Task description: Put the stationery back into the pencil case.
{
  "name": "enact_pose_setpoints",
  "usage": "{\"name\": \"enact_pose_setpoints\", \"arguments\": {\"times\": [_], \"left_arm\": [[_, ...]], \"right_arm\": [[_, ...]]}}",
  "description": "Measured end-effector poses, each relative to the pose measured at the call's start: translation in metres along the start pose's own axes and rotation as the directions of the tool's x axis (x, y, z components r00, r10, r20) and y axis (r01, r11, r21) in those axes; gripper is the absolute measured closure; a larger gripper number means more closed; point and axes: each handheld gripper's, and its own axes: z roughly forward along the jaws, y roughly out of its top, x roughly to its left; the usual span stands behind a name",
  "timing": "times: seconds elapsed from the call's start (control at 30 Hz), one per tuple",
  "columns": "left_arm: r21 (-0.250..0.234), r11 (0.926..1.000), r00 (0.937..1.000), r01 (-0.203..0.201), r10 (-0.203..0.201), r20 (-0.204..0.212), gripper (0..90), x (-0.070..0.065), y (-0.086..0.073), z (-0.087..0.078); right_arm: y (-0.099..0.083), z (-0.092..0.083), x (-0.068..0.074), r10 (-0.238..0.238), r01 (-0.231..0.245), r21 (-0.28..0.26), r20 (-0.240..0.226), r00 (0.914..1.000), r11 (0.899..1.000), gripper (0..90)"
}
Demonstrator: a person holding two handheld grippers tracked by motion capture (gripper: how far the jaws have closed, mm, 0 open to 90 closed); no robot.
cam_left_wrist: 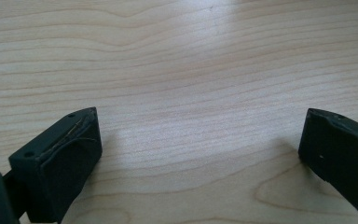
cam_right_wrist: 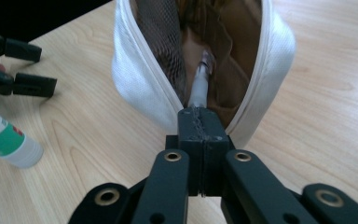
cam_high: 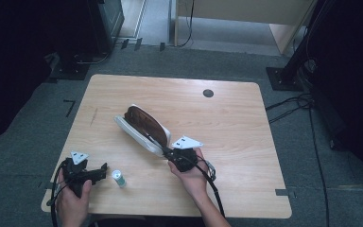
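Observation:
A white pencil case [cam_high: 133,132] with a brown lining lies open in the middle of the table, its mouth facing my right gripper [cam_high: 168,152]. In the right gripper view the case [cam_right_wrist: 140,84] gapes wide. My right gripper [cam_right_wrist: 200,119] is shut on a slim grey-white pen [cam_right_wrist: 199,86], whose far end reaches inside the case. My left gripper [cam_high: 105,166] rests near the table's front left corner, held by a hand. Its jaws stand wide apart over bare wood [cam_left_wrist: 200,135], nothing between them. A green and white glue stick [cam_high: 118,178] stands just right of it.
The light wooden table [cam_high: 236,123] has a round cable hole [cam_high: 208,93] near its far edge. The glue stick [cam_right_wrist: 7,140] lies at the left of the right gripper view, with the left gripper [cam_right_wrist: 23,65] beyond it. Grey carpet, cables and dark stands surround the table.

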Motion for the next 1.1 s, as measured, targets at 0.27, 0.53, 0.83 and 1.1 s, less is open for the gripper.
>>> {"name": "enact_pose_setpoints", "arguments": {"times": [0.27, 0.53, 0.83, 1.1], "left_arm": [[0.0, 1.0, 1.0, 0.001, -0.001, 0.0, 0.0, 0.0, 0.0, 0.0], [0.0, 1.0, 1.0, 0.0, 0.0, 0.0, 0.0, 0.0, 0.0, 0.0], [0.0, 1.0, 1.0, 0.0, 0.0, 0.0, 0.0, 0.0, 0.0, 0.0], [0.0, 1.0, 1.0, 0.0, 0.0, 0.0, 0.0, 0.0, 0.0, 0.0]], "right_arm": [[0.011, -0.004, 0.0, -0.008, 0.008, -0.027, 0.028, 0.9996, 1.0, 90.0], [-0.002, -0.011, -0.007, 0.013, -0.012, -0.004, 0.036, 0.9993, 1.0, 90.0], [-0.003, 0.005, -0.001, -0.033, 0.032, 0.047, 0.036, 0.9988, 0.998, 90.0], [-0.003, -0.009, -0.011, -0.002, 0.001, 0.009, 0.056, 0.9985, 1.0, 85.6]]}}
